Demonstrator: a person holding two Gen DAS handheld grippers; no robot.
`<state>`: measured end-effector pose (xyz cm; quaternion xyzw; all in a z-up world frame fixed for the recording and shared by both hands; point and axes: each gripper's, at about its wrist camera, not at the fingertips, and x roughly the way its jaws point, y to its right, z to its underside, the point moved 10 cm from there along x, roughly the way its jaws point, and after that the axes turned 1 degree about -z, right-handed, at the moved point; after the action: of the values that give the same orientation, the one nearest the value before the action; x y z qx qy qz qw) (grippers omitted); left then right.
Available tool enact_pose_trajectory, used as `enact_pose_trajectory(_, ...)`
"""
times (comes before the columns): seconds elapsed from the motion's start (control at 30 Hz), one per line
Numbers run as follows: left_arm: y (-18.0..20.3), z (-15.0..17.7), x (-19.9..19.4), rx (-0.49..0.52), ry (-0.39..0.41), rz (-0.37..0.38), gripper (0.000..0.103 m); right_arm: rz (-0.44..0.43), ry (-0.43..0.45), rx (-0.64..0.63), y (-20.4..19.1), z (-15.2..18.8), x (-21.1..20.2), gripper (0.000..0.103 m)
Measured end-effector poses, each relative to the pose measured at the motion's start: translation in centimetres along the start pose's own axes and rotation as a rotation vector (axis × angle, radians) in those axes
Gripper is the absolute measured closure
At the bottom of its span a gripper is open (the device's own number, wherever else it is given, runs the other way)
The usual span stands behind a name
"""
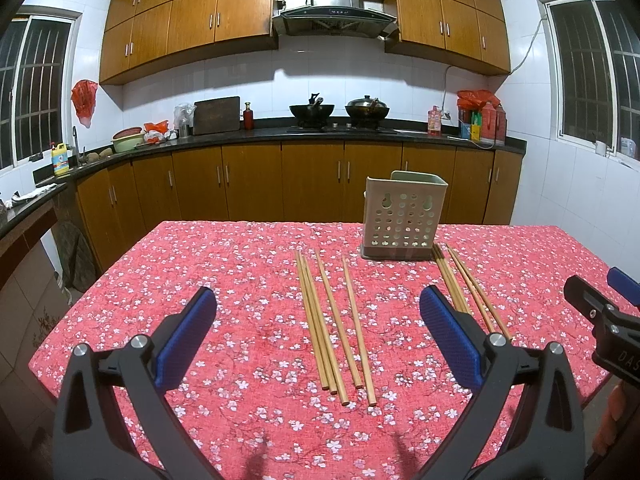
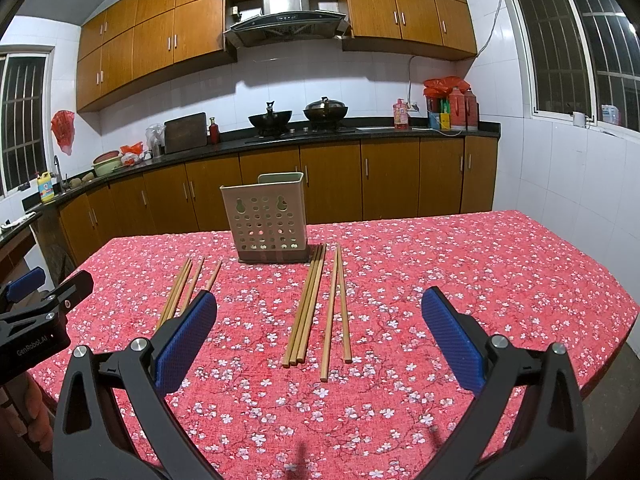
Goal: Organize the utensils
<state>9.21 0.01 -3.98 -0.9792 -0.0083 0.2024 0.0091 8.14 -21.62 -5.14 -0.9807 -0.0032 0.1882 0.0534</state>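
A: Since both grippers are wide open and empty, which takes which chopsticks?

B: Left gripper [image 1: 318, 342] straddles the left bundle [image 1: 334, 324]; right gripper [image 2: 320, 342] the right bundle [image 2: 320, 304]. Shafts run near-to-far toward the holder [image 2: 266, 220]
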Motion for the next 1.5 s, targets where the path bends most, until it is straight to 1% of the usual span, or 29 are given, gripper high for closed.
enact_pose_trajectory(0.9, 0.2, 0.7, 0.3, -0.003, -0.007, 0.001, 0.004, 0.0, -0.004, 0.002, -0.5, -0.1, 0.0, 0.002)
enact_pose_trajectory(0.93, 0.2, 1.0, 0.4, -0.004, -0.009, 0.0, 0.004, 0.001, -0.004, 0.001, -0.5, -0.1, 0.0, 0.002)
enact_pose_trajectory(0.97, 0.4, 1.9, 2.1, -0.006, -0.013, -0.001, 0.004, 0.0, -0.006, 0.0, -0.5, 0.1, 0.1, 0.002)
enact_pose_trajectory(1.1, 0.0, 2.4, 3.0, -0.024, -0.051, -0.015, 0.004, -0.006, -0.05, 0.008, -0.1, 1.0, 1.6, 0.002)
enact_pose_trajectory(1.27, -1.8, 3.4, 5.8, -0.052, -0.165, -0.052, 0.004, 0.007, -0.172, 0.036, 1.2, 2.5, 5.0, 0.002)
enact_pose_trajectory(1.33, -2.5, 3.7, 6.7, -0.068, -0.199, -0.06, 0.004, 0.009, -0.209, 0.056, 1.8, 2.9, 6.1, 0.007)
enact_pose_trajectory(1.37, -2.9, 3.8, 7.0, -0.076, -0.211, -0.064, 0.004, 0.02, -0.23, 0.071, 2.3, 3.1, 6.9, 0.011)
enact_pose_trajectory(1.43, -3.6, 3.9, 7.7, -0.09, -0.231, -0.06, 0.004, 0.038, -0.258, 0.083, 3.1, 3.2, 8.1, 0.025)
enact_pose_trajectory(1.47, -3.8, 4.1, 8.1, -0.095, -0.244, -0.058, 0.004, 0.053, -0.28, 0.088, 3.7, 3.4, 8.8, 0.029)
enact_pose_trajectory(1.5, -3.8, 4.1, 8.4, -0.096, -0.252, -0.058, 0.004, 0.063, -0.3, 0.096, 4.2, 3.6, 9.7, 0.037)
